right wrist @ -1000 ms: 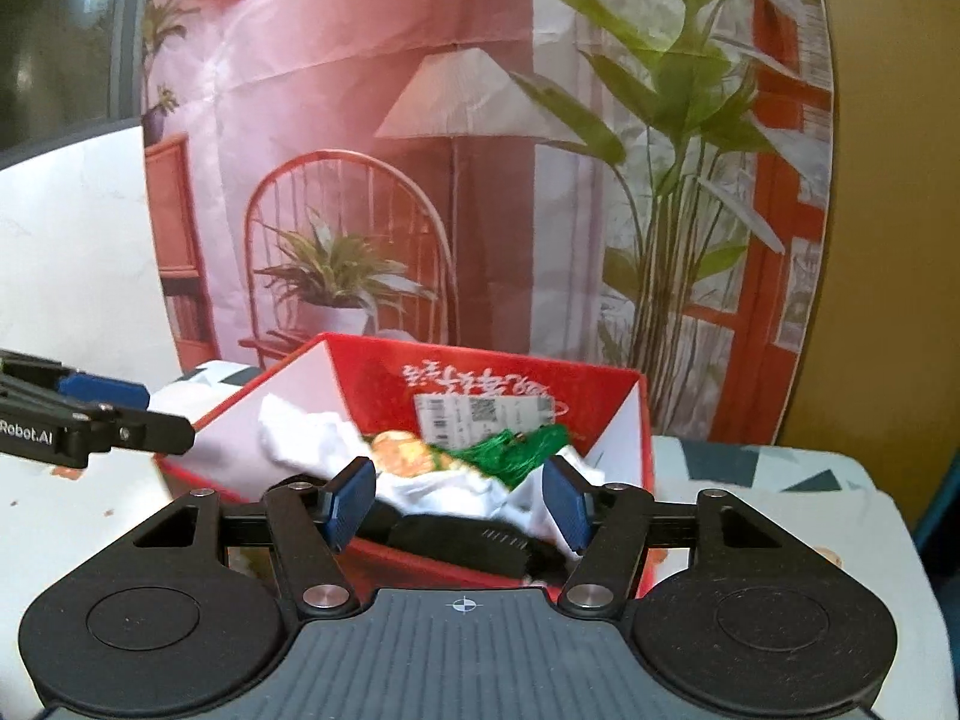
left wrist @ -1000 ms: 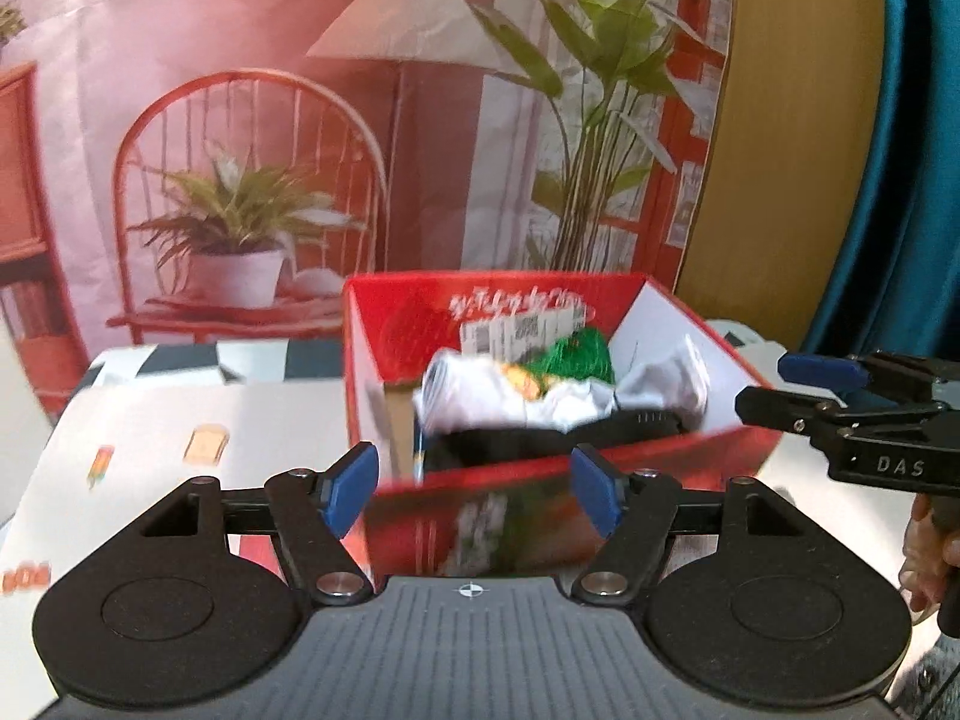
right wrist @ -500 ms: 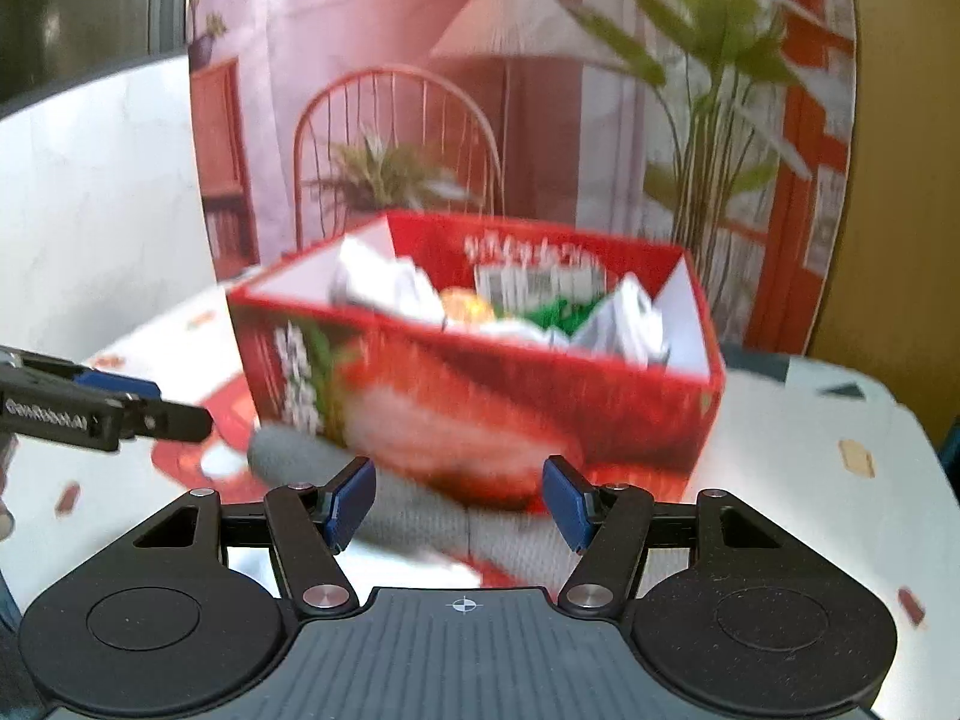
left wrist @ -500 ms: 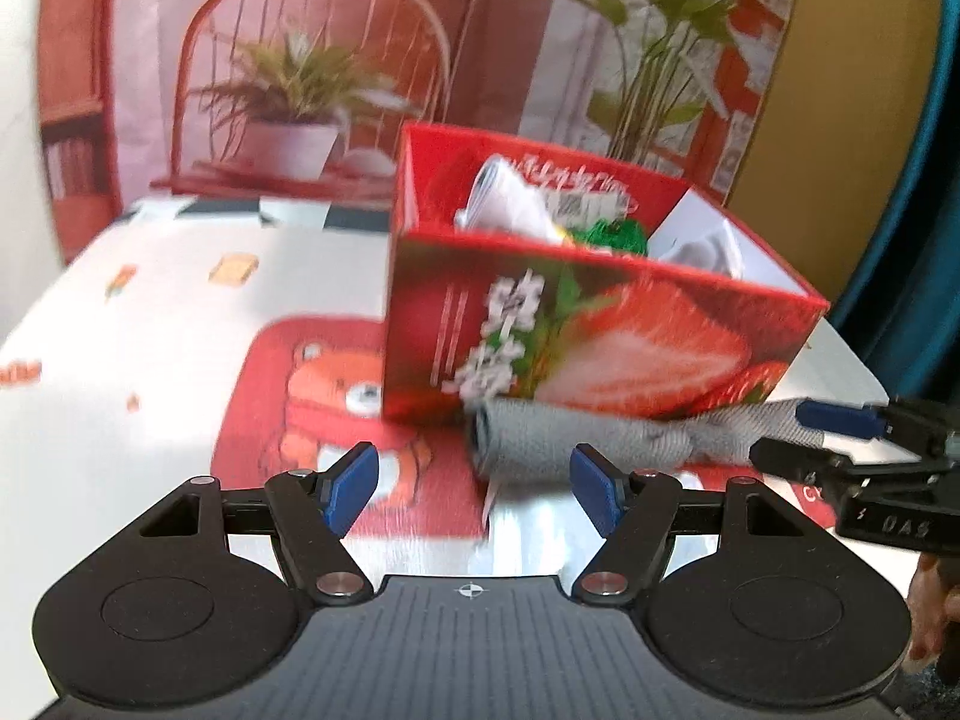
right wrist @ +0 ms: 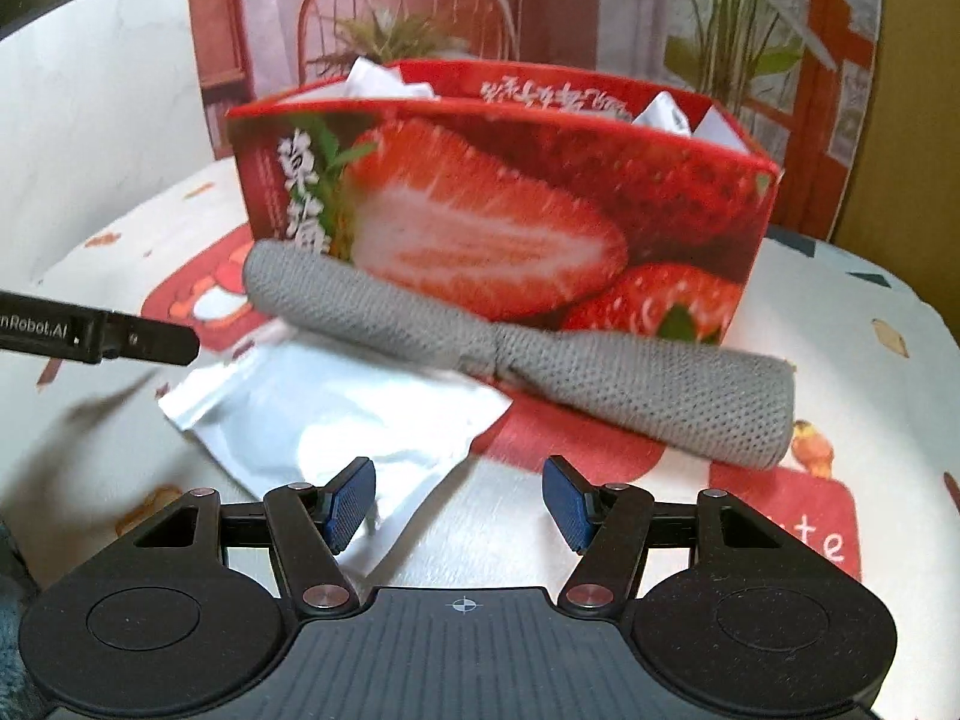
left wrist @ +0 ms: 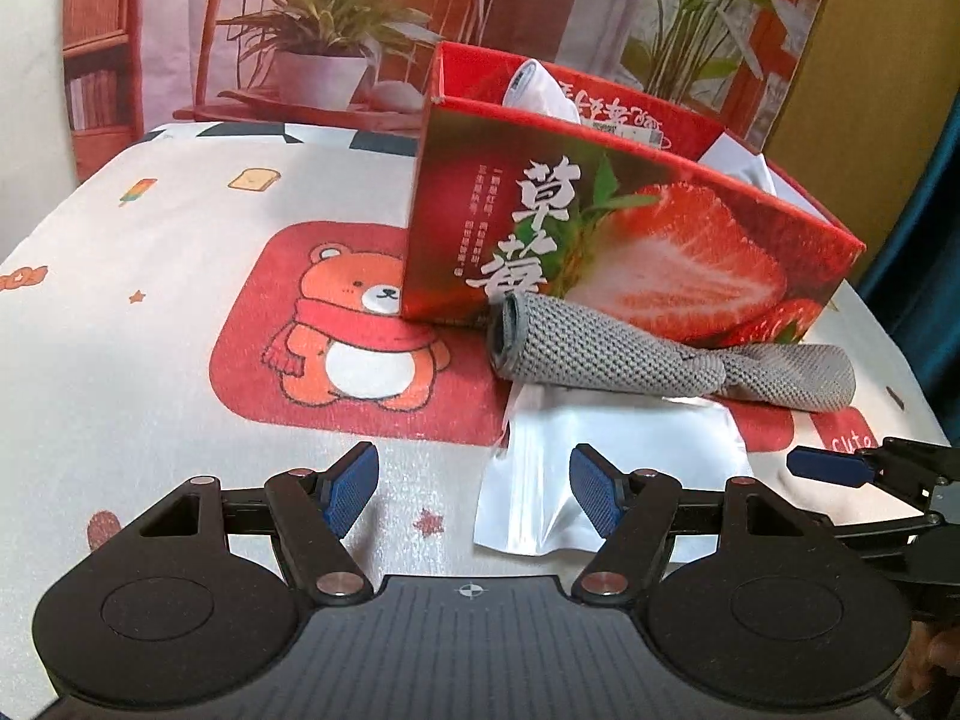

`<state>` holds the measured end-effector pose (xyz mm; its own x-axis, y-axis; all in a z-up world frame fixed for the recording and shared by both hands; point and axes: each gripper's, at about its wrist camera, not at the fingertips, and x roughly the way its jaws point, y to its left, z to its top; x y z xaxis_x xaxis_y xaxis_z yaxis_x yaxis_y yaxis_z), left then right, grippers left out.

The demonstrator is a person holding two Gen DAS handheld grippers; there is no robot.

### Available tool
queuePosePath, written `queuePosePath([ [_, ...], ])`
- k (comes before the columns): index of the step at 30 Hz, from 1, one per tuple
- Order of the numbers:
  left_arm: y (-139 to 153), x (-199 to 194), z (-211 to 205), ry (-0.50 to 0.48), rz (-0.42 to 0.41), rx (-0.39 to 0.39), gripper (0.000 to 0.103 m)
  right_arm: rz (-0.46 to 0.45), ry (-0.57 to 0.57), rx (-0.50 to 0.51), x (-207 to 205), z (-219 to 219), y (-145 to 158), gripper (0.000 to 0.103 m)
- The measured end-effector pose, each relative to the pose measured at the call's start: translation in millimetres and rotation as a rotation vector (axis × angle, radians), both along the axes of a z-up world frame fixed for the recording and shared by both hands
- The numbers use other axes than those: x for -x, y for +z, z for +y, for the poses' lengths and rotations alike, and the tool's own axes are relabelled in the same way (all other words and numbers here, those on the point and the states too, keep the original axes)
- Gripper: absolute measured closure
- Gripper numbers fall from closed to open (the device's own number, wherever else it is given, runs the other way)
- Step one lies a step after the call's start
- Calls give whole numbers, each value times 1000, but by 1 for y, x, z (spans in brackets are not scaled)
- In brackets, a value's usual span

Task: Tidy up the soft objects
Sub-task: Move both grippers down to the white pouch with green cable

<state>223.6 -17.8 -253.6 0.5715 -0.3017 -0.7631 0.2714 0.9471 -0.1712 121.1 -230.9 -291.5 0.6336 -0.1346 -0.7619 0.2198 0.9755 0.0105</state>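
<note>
- A grey knit roll point(left wrist: 672, 354), pinched at its middle, is lying on the tablecloth point(left wrist: 150, 324) against the front of the strawberry box point(left wrist: 630, 234).
- A white pouch point(left wrist: 612, 450) is lying just at 6 o'clock of the roll, its top edge tucked under it.
- White soft items point(right wrist: 372, 81) are showing above the box rim.
- The left gripper point(left wrist: 474, 492) is hovering with jaws partly apart, holding nothing; the pouch's corner is lying between them.
- The right gripper point(right wrist: 459, 504) is likewise standing partly open and empty, at 6 o'clock of the roll.
</note>
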Motion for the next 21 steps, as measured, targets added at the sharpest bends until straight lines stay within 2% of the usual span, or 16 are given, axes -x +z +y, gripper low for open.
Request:
queuePosePath([
  [5, -5, 2, -1, 3, 13, -15, 30, 18, 28, 12, -2, 8, -5, 37],
  [16, -9, 4, 1, 12, 8, -54, 30, 14, 58, 27, -1, 17, -4, 28],
  [18, -9, 3, 2, 15, 6, -50, 30, 12, 67, 29, 0, 18, -4, 23],
  [21, -9, 3, 5, 24, 3, -42, 30, 12, 86, 37, -1, 20, -5, 23],
])
